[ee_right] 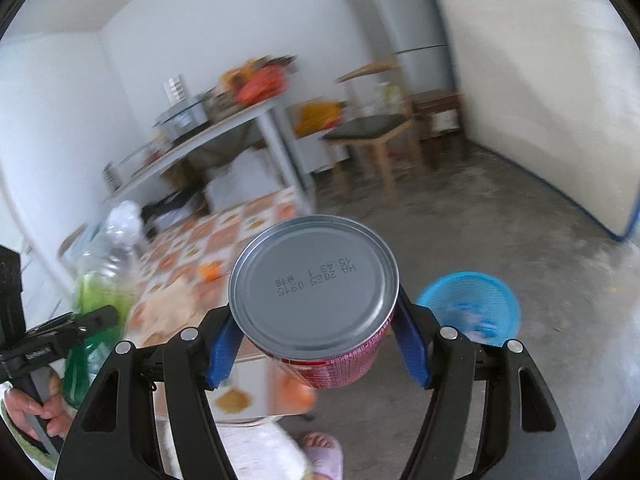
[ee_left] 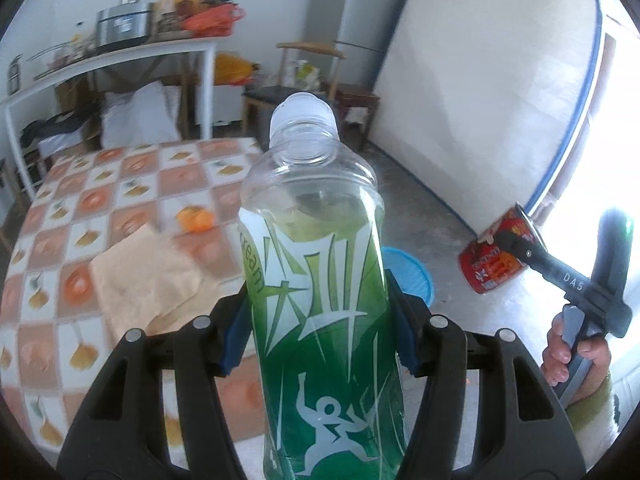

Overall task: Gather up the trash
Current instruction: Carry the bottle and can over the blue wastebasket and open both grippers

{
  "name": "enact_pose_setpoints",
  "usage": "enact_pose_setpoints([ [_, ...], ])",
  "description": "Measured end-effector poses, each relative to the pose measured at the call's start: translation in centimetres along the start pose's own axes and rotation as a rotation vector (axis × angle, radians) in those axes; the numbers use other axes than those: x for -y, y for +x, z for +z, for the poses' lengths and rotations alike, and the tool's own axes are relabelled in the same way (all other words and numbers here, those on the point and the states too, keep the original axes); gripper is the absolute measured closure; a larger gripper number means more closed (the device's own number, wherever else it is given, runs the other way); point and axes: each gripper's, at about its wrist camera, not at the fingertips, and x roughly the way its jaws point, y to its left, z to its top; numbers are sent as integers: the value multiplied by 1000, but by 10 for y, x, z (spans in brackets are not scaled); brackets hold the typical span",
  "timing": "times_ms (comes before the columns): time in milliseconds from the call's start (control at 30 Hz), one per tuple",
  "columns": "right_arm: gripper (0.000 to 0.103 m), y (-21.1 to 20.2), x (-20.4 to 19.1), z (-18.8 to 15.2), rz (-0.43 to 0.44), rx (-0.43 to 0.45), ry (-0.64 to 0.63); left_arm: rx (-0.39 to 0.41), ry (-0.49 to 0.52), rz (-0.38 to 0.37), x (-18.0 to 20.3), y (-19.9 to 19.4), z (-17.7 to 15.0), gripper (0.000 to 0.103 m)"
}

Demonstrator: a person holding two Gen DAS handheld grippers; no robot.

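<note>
My left gripper point(ee_left: 320, 320) is shut on a clear plastic bottle point(ee_left: 320, 280) with a green label and a white cap, held upright above the table's right edge. My right gripper point(ee_right: 316, 340) is shut on a red can point(ee_right: 314, 288), its silver bottom facing the camera. In the left wrist view the red can point(ee_left: 494, 258) hangs at the right in the right gripper point(ee_left: 516, 240), held by a hand point(ee_left: 568, 352). In the right wrist view the bottle point(ee_right: 104, 280) appears blurred at the left. A blue mesh basket point(ee_right: 470, 306) stands on the floor, to the right of the can.
A table with an orange-patterned cloth point(ee_left: 80, 240) bears a brown paper sheet point(ee_left: 148, 276) and an orange fruit point(ee_left: 195, 219). Behind are a white shelf table point(ee_left: 120, 64), a chair point(ee_left: 288, 92), a fridge point(ee_left: 360, 20) and a leaning mattress point(ee_left: 480, 100). A slippered foot point(ee_right: 324, 452) stands below.
</note>
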Motion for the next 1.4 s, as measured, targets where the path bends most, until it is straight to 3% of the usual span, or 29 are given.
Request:
enact_pose_setpoints([
  [267, 38, 2, 92, -11, -157, -35, 185, -91, 36, -173, 52, 61, 35, 47],
  [500, 38, 35, 146, -43, -186, -137, 340, -343, 38, -300, 104, 169, 39, 46],
  [667, 38, 59, 173, -62, -198, -204, 413, -521, -1, -324, 129, 250, 31, 46],
  [800, 38, 66, 192, -74, -210, -230, 459, -600, -9, -293, 150, 311, 33, 46],
  [867, 38, 69, 199, -78, -217, -237, 477, -623, -31, -282, 158, 341, 38, 43],
  [933, 38, 72, 206, -79, -225, -243, 488, -626, -82, -286, 159, 362, 43, 23],
  [1033, 38, 78, 213, -83, -237, -257, 496, -573, -185, -251, 149, 379, 48, 23],
  [1133, 38, 89, 218, -86, -242, -276, 489, -580, -240, -256, 141, 379, 43, 22],
  [1400, 38, 144, 225, -65, -246, -299, 398, -515, -111, -254, 118, 323, 38, 22],
])
